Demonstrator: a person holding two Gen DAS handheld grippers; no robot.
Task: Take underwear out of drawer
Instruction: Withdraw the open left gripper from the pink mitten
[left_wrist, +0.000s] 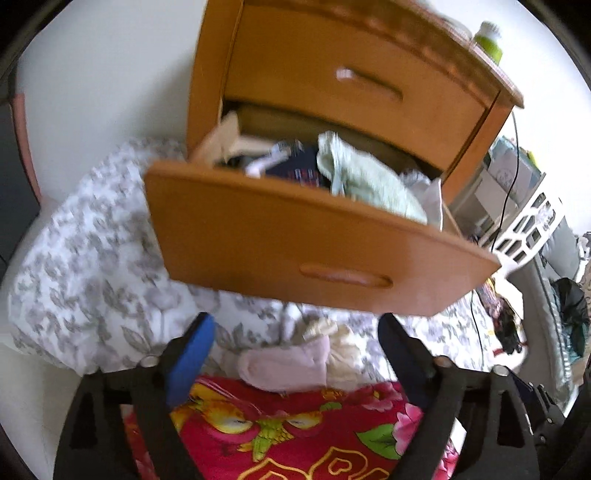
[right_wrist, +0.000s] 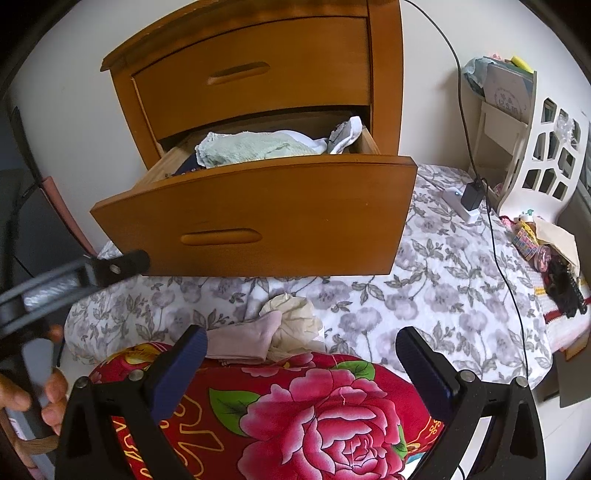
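A pale pink folded piece of underwear (left_wrist: 286, 369) lies on the grey-leafed white bedspread (left_wrist: 85, 280) beside a crumpled cream garment (left_wrist: 343, 354), just ahead of the left tool (left_wrist: 295, 332), whose blue-padded jaws stand wide apart with nothing between them. The right tool (right_wrist: 301, 341) is spread wide and empty too, the same underwear (right_wrist: 243, 338) just ahead of its left pad. Beyond both, above, hangs the pulled-out lower drawer of the orange-brown wooden nightstand (right_wrist: 258, 214), holding a mint-green towel (right_wrist: 251, 147).
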